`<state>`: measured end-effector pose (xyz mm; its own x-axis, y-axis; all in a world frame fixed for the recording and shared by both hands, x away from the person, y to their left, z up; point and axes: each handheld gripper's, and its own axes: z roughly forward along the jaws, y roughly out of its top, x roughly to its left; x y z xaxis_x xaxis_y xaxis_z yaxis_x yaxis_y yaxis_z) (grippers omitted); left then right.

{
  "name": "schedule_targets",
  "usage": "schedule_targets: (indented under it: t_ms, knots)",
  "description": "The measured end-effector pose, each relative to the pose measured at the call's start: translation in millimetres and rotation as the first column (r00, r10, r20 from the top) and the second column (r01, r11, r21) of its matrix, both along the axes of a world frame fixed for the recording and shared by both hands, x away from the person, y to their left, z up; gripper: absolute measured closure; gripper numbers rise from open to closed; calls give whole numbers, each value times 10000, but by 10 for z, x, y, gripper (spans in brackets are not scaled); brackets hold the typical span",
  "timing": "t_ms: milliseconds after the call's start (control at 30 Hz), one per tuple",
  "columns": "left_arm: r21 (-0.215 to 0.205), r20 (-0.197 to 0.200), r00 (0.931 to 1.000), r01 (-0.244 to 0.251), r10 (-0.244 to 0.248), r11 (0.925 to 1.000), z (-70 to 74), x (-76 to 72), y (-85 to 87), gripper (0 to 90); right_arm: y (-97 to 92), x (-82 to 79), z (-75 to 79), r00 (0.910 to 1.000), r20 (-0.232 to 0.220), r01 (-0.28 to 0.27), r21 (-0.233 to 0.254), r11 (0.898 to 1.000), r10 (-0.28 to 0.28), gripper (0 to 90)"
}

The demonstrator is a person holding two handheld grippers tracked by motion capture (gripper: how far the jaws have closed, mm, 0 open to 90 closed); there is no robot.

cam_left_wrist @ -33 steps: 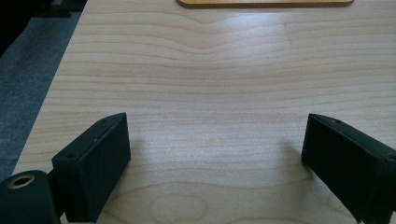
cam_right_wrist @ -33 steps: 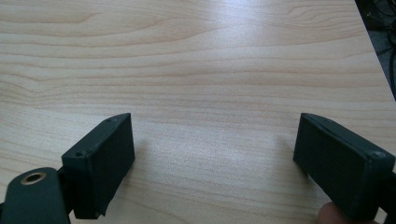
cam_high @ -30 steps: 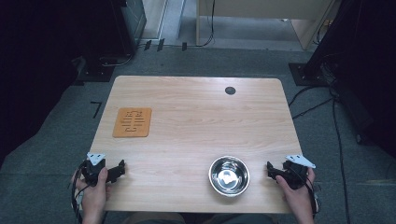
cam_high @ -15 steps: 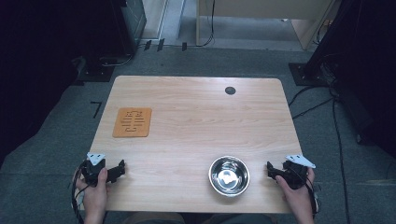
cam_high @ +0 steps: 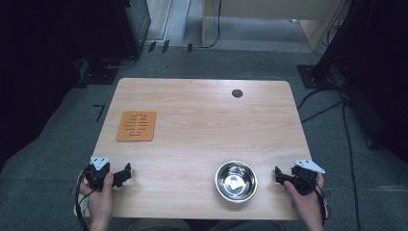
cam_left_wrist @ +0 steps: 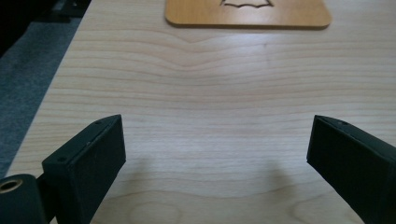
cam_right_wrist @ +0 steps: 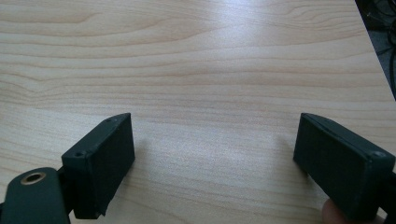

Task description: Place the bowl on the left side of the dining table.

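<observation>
A shiny steel bowl stands empty near the front edge of the wooden table, right of centre. An orange cut-out mat lies flat at the left; its near edge also appears at the top of the left gripper view. My left gripper rests at the front left corner, jaws wide open over bare wood, with the mat ahead of it. To the right of the bowl, my right gripper sits at the front right corner. It is open too, with nothing between its jaws.
A small black grommet hole sits near the table's far edge. Grey carpet surrounds the table, with cables on the floor at the right and dark equipment at the back left. The table's right edge runs close beside the right gripper.
</observation>
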<state>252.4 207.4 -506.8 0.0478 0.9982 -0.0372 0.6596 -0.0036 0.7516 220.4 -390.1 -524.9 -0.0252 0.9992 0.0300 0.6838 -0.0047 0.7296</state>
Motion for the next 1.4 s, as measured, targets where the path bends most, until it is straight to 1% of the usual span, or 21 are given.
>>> schedule_targets:
  t_ms: [133,200,300,367,433,600,800,1000,1100,1200,1333,1400]
  knots:
    - [-125,321,9995,6,-2,9999,96,-34,-41,44,0,0,0,10000,-2,1,1,10000,-1,118]
    - [-52,502,9987,-25,28,10000,138,-47,-51,44,0,0,0,10000,-1,-1,1,10000,1,118]
    - [-120,778,9970,29,-19,9999,208,-70,-78,44,0,0,0,10000,-1,-1,2,10000,1,118]
    - [-178,802,9968,67,-52,9998,223,-76,-89,44,0,1,0,10000,-3,-8,3,10000,8,118]
    - [-357,852,9962,193,-162,9992,258,-86,-105,44,0,2,0,10000,11,-21,4,10000,21,118]
    - [-477,1145,9930,353,-297,9982,347,-109,-177,45,1,2,0,10000,3,-18,10,10000,18,118]
    - [-729,1309,9899,638,-539,9953,412,-127,-250,45,1,2,0,10000,1,-12,13,10000,12,118]
    - [-777,1490,9853,960,-836,9923,485,-148,-351,45,1,2,0,10000,2,-17,12,10000,17,118]
    - [-856,1562,9818,1220,-1077,9888,512,-154,-412,45,1,2,0,10000,3,-13,12,10000,13,118]
    - [-777,1565,9787,1459,-1325,9862,526,-153,-470,46,1,1,0,10000,2,-13,11,10000,13,118]
    - [-876,1550,9756,1705,-1556,9815,528,-149,-540,46,1,1,0,10000,1,-12,12,10000,12,117]
    - [-878,1548,9746,1770,-1621,9803,527,-150,-579,46,1,2,0,10000,2,-15,10,10000,15,118]
